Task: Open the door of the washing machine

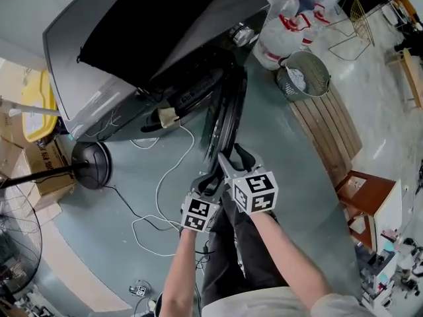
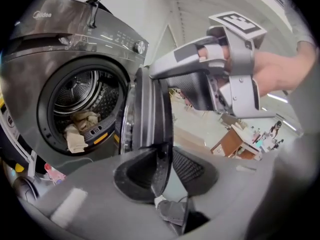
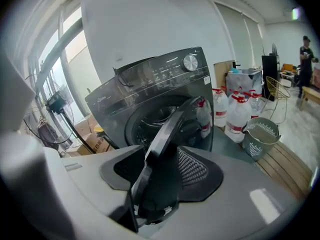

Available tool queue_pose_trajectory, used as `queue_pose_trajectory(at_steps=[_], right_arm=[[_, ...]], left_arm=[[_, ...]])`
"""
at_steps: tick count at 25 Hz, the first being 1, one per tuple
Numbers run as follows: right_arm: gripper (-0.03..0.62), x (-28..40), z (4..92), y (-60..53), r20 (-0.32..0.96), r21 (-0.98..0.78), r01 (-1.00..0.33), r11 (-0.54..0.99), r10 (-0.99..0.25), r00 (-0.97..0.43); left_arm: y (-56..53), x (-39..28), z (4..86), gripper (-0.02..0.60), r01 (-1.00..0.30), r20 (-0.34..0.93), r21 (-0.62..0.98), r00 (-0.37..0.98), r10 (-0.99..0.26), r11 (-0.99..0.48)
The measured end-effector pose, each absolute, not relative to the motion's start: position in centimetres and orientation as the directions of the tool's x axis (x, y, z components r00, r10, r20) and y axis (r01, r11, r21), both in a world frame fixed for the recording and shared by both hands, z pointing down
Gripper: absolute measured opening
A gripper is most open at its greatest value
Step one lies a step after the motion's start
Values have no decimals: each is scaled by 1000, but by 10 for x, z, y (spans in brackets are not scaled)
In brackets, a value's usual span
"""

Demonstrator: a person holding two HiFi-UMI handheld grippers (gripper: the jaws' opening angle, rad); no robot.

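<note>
Washing machine door (image 1: 228, 114) held by its edge
The left gripper (image 2: 162, 158) and right gripper (image 3: 161, 170) each pinch the rim between their jaws.

Open washing machine door (image 1: 227, 114), edge-on

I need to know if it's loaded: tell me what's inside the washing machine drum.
Pale crumpled cloths lie low at the front of the drum. They and the rim hide the drum floor; the open door cuts off its right edge.
</note>
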State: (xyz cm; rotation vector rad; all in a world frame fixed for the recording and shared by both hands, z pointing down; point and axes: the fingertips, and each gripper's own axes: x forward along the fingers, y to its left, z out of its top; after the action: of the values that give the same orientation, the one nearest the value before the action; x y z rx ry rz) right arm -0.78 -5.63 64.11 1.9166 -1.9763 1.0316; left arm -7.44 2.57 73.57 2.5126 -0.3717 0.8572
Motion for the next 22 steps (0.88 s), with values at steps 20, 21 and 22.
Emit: queue_pose_trajectory(at_steps=[20,21,22], right_arm=[[133,72,642,7,587,-306,-934,-183,-809,-34],[130,79,641,11,587,-301,-934,-190,-809,-24],[127,86,640,15,585,-297,-935,-196,-811,-15]], left_arm=[[104,15,725,87,-87,552,379,820,150,-921],[101,17,723,78,-90,548,378,824,144,-922],[96,20,722,69,-97,546,374,827,134,-922]])
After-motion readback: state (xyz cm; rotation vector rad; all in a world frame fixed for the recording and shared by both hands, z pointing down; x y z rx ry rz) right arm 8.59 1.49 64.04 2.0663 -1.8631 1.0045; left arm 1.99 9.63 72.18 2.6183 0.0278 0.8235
